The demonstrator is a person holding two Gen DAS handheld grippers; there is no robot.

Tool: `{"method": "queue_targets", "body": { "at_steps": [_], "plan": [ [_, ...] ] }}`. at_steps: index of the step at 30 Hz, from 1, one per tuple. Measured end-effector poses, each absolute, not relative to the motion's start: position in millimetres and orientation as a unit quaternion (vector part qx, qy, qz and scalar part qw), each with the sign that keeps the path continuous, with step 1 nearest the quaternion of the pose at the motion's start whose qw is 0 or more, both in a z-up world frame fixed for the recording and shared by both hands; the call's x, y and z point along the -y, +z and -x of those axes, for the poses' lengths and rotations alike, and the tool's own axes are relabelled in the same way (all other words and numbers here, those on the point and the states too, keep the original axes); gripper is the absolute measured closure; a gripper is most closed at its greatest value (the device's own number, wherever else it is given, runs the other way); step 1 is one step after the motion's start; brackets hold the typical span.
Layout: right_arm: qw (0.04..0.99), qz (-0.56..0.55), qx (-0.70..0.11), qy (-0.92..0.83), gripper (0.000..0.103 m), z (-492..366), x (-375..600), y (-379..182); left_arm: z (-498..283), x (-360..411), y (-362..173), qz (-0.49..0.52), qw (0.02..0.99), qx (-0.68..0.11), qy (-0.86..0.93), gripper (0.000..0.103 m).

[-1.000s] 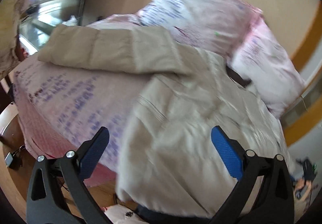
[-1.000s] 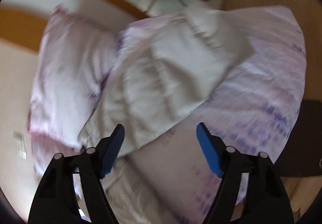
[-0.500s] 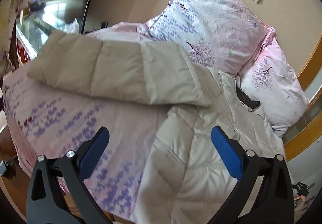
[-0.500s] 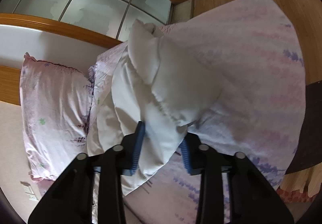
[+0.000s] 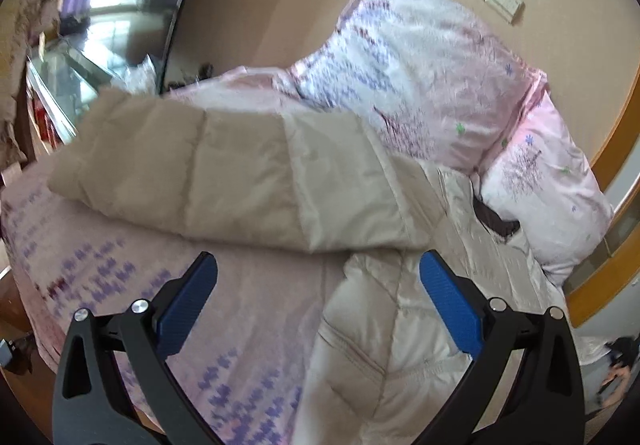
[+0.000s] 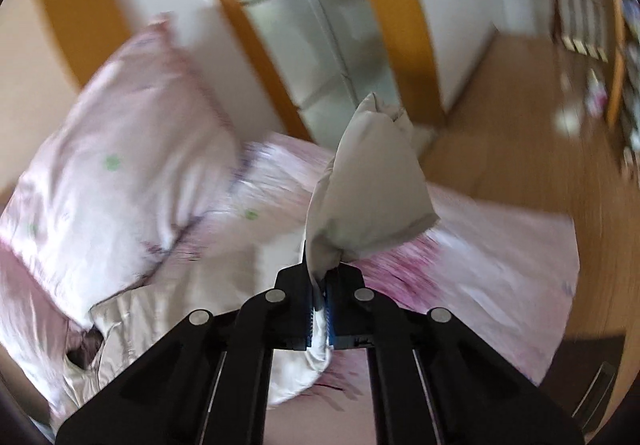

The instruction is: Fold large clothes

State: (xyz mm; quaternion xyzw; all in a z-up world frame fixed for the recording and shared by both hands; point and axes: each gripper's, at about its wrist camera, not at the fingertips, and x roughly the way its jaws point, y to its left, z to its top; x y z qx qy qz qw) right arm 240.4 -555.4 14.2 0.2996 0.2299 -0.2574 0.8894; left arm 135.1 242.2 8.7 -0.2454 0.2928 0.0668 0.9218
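A beige padded jacket [image 5: 384, 325] lies on the bed, its left sleeve [image 5: 224, 173] stretched out flat to the left across the pink sheet. My left gripper [image 5: 318, 285] is open and empty, hovering above the sheet just below that sleeve. My right gripper [image 6: 319, 285] is shut on the cuff end of the jacket's other sleeve [image 6: 368, 189], which stands up lifted above the bed. The jacket body [image 6: 168, 313] shows at lower left in the right wrist view.
The bed has a pink sheet with purple print [image 5: 120, 277]. Two floral pillows [image 5: 416, 85] lean on the wall at the head. A glass cabinet [image 5: 68, 77] stands at the left. Wooden floor [image 6: 520, 133] and a glass door [image 6: 320, 17] lie beyond the bed.
My right gripper closed on the sleeve end and lifted it off the bed. My left gripper moved in over the bed toward the other sleeve, staying open.
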Motion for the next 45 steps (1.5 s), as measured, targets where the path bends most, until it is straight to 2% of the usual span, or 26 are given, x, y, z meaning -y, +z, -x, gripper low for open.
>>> {"method": "queue_targets", "body": {
  "at_steps": [6, 13, 19, 27, 32, 33, 36, 38, 39, 40, 41, 42, 44, 45],
  "plan": [
    [0.939, -0.204, -0.209, -0.182, 0.099, -282.5, 475.6, 73.4, -128.2, -259.0, 15.8, 0.25, 0.926, -0.271, 0.082, 0.002],
    [0.962, -0.146, -0.211, -0.094, 0.099, -314.3, 396.7, 98.2, -129.9, -269.7, 11.8, 0.254, 0.92, -0.289, 0.08, 0.002],
    [0.963, -0.122, -0.239, 0.022, 0.099, -332.3, 310.6, 101.0, -126.6, -263.9, 18.5, 0.213, 0.938, -0.255, 0.102, 0.002],
    [0.927, -0.074, -0.345, 0.128, 0.099, -371.5, 185.2, 46.2, -133.9, -270.2, 13.6, 0.242, 0.921, -0.296, 0.077, 0.002],
    [0.897, -0.019, -0.424, 0.126, 0.097, -386.1, 130.2, -2.1, -126.1, -266.8, 17.3, 0.219, 0.934, -0.267, 0.092, 0.002],
    [0.891, -0.006, -0.437, 0.123, 0.094, -386.9, 123.0, -10.0, -123.7, -266.0, 18.7, 0.214, 0.938, -0.257, 0.093, 0.002],
    [0.876, 0.072, -0.464, 0.108, 0.091, -382.2, 103.5, -28.3, -123.7, -265.1, 21.7, 0.207, 0.941, -0.254, 0.09, 0.002],
    [0.871, 0.114, -0.466, 0.107, 0.081, -376.5, 98.0, -29.8, -126.5, -265.4, 21.2, 0.207, 0.938, -0.263, 0.086, 0.002],
    [0.869, 0.125, -0.467, 0.106, 0.063, -374.2, 96.7, -30.7, -129.5, -265.8, 20.2, 0.208, 0.935, -0.275, 0.083, 0.002],
    [0.864, 0.132, -0.473, 0.113, 0.031, -369.7, 96.5, -30.3, -133.9, -267.0, 17.9, 0.213, 0.929, -0.293, 0.076, 0.002],
    [0.861, 0.131, -0.475, 0.128, 0.02, -366.1, 98.3, -29.0, -136.5, -268.4, 14.8, 0.221, 0.924, -0.304, 0.071, 0.002],
    [0.863, 0.132, -0.466, 0.146, 0.02, -357.6, 97.1, -24.4, -139.0, -271.6, 10.5, 0.237, 0.917, -0.313, 0.066, 0.002],
    [0.872, 0.135, -0.442, 0.163, 0.04, -348.0, 98.8, -12.0, -139.1, -276.1, 5.6, 0.259, 0.912, -0.313, 0.06, 0.002],
    [0.875, 0.125, -0.434, 0.173, 0.056, -348.1, 99.2, -6.9, -137.6, -277.8, 4.2, 0.268, 0.911, -0.307, 0.058, 0.002]
  ]
}}
